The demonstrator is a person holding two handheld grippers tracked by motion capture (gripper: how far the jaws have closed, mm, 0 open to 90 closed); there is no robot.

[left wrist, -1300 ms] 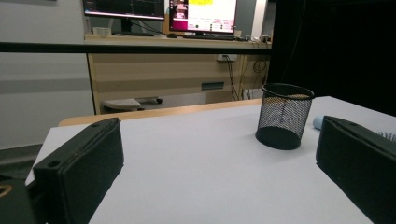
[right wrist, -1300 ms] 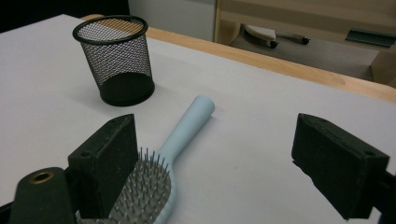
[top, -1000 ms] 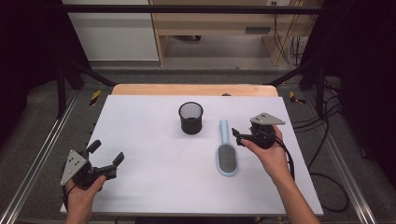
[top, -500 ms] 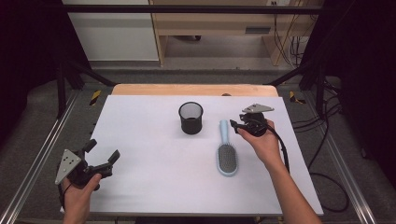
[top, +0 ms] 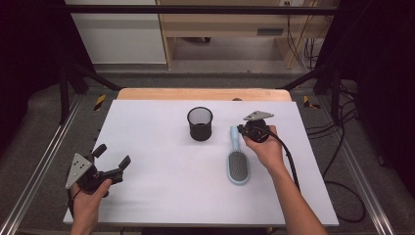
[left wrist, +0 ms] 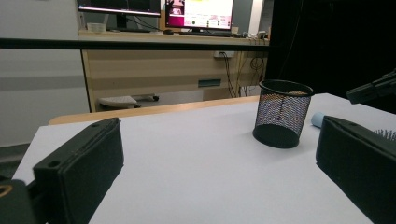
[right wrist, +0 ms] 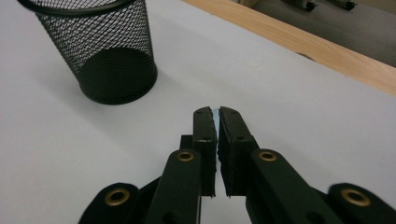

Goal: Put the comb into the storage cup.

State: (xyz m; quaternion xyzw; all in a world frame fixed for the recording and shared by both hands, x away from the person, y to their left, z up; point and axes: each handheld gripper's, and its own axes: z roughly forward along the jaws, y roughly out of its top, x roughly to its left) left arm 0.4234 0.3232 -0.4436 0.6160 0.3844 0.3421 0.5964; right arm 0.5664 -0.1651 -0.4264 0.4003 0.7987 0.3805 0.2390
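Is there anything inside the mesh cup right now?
The mesh cup looks empty: from above, its dark floor shows, and through the mesh in the left gripper view nothing stands inside. The hairbrush lies outside on the table, its handle tip at the right tongs.

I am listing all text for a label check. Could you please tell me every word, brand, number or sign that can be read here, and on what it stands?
None can be read.
The monitor screens behind the table show bright content, too blurred to read.
The mesh pen cup, hairbrush and both grippers show no lettering.
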